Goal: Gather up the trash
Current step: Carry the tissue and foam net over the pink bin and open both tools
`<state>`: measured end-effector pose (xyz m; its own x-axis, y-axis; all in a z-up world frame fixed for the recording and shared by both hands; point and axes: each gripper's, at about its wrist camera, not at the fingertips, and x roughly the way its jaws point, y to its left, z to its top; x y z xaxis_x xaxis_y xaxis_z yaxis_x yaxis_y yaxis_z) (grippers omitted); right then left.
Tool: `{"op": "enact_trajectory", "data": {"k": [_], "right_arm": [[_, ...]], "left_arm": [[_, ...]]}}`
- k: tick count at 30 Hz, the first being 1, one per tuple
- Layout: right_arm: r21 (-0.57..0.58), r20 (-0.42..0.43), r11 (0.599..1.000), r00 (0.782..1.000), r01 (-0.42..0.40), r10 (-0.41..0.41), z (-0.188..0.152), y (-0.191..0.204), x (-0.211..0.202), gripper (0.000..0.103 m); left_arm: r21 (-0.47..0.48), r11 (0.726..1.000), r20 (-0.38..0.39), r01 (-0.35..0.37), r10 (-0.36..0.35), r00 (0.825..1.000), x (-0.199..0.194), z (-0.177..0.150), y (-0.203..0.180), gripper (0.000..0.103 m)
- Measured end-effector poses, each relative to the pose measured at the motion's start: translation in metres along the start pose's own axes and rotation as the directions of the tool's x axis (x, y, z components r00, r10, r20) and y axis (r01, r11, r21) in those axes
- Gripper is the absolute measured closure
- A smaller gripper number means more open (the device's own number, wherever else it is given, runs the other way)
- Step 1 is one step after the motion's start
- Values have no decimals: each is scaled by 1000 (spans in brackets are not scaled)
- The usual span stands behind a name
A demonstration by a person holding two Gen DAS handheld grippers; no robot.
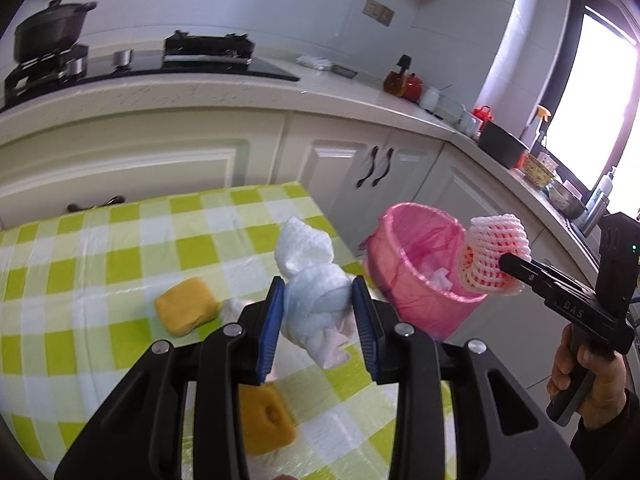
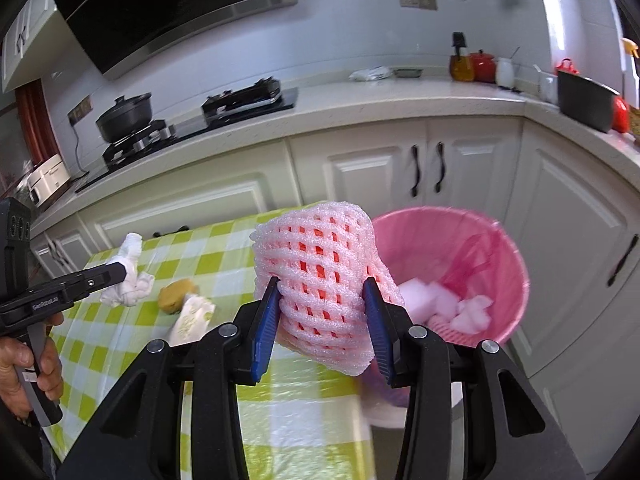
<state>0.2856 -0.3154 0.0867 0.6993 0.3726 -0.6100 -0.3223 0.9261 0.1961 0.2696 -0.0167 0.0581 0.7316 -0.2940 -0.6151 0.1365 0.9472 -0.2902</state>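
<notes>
The right gripper (image 2: 322,312), clamped on the pink foam fruit net (image 2: 320,264), and the left gripper (image 1: 318,308), clamped on the crumpled white tissue wad (image 1: 312,276), should clear the table's far corner and release squarely over the pink-lined round bin (image 2: 516,264).

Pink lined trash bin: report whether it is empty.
Not empty: the pink lined trash bin already holds white foam pieces at its bottom.

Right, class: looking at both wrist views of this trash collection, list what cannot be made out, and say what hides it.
- Bottom of the pink bin: right wrist view, hidden by the foam net and right gripper.
- Yellow sponge: left wrist view, blurred, partly behind the left gripper.
- Crumpled tissue: its underside is hidden by the blue pads.
- Small wrapper: print too small to read.
</notes>
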Motion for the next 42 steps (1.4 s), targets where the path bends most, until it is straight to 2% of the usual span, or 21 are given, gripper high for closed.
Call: {"op": "enact_trajectory", "data": {"k": [5,11,23,26,32,33,34,35,42], "right_arm": [[42,35,998,998,56,-57,15,-43,-9,62],[90,36,992,995,93,-97,26,-84,-1,62],[128,-12,984,993,122,-121,38,-129,42,62],[124,-24,984,991,131,-129,42,-136,51,62],[113,-36,980,986,166,-163,48,-150,66,52],[108,-41,979,985,172,-168,48,-151,68,46],[106,-43,979,984,177,-173,48,-153,70,39],[105,-42,978,983,181,-178,47,-154,71,38],[131,-41,971,980,200,-196,38,-165,66,38]], "left_arm": [[53,998,9,34,-35,999,16,22,-38,69],[131,988,7,80,-82,997,46,53,-88,69],[213,965,-69,152,-140,988,132,95,-162,69],[212,963,-92,168,-152,984,150,100,-170,69],[225,959,-140,170,-141,980,184,109,-182,65],[224,960,-144,166,-136,980,188,110,-182,62],[219,962,-148,161,-130,980,190,110,-181,52],[214,964,-148,160,-130,980,192,110,-180,47],[191,970,-129,153,-130,983,180,102,-160,47]]}}
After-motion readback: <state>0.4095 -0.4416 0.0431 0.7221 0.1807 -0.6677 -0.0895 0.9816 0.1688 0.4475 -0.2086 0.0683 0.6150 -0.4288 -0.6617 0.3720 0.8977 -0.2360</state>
